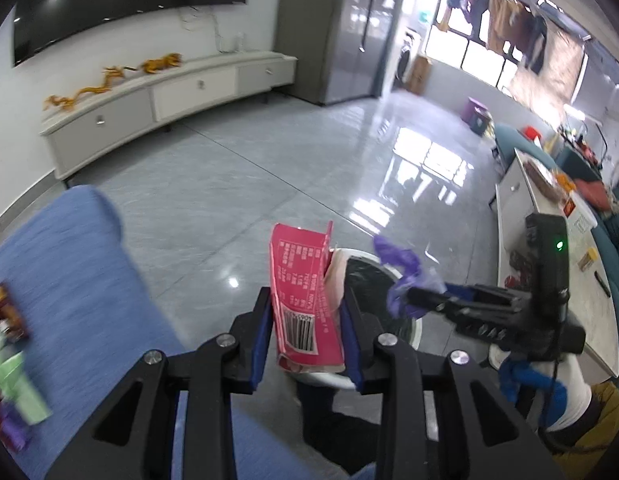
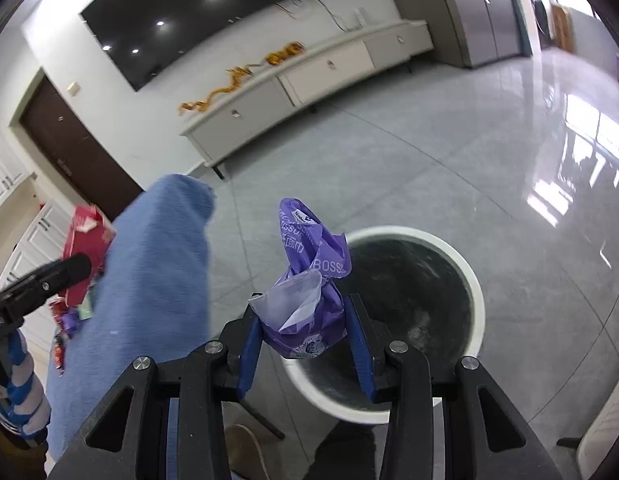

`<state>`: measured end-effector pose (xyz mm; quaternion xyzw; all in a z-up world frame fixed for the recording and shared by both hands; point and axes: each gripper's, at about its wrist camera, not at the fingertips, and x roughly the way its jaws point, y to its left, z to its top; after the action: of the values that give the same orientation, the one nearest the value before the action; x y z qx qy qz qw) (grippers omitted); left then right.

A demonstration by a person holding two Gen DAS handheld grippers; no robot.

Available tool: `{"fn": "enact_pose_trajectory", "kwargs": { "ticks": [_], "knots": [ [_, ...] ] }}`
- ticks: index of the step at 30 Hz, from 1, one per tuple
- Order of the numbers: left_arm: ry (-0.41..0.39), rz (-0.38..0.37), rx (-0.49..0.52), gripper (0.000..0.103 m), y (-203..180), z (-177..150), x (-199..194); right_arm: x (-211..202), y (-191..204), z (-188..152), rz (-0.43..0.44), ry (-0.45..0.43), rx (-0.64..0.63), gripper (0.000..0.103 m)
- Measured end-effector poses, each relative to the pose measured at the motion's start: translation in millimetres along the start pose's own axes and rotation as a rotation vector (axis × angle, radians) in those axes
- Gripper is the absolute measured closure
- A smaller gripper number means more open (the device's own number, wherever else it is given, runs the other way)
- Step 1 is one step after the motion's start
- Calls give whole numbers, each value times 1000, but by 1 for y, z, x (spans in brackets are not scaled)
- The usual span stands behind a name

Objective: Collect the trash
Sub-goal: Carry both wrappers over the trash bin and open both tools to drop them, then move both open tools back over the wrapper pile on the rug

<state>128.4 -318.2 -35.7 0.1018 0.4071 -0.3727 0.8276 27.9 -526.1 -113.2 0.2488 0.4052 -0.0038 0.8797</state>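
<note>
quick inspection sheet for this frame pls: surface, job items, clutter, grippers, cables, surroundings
surface: glossy grey tile floor, window glare on it.
job's things: pink wrapper and purple tissue pack, both held up near the white bin, which has a dark inside.
clutter: more wrappers on the blue cushion; bits and boxes on the white table.
grippers: left gripper shut on the pink wrapper; right gripper shut on the purple tissue pack.
cables: thin wires hang on the wall below the TV.
surroundings: long low cabinet with orange dragon figures, laundry at the window.
</note>
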Motion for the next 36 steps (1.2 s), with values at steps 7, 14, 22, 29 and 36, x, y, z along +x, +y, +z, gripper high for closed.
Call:
{"fn": "enact_pose_trajectory", "kwargs": {
  "ticks": [7, 14, 22, 29, 36],
  "knots": [
    [60, -39, -21, 67, -23, 16, 62, 33, -37, 5, 4, 34, 67, 57],
    [85, -75, -70, 48, -18, 21, 82, 41, -38, 3, 11, 42, 85, 50],
    [-3, -15, -61, 48, -18, 15, 33, 8, -22, -4, 19, -13, 70, 49],
    [-145, 76, -53, 47, -21, 0, -43, -44, 20, -4, 6, -100, 6, 49],
    [-288, 182, -73, 37, -8, -31, -127, -106, 79, -12, -20, -216, -78, 41]
  ]
}}
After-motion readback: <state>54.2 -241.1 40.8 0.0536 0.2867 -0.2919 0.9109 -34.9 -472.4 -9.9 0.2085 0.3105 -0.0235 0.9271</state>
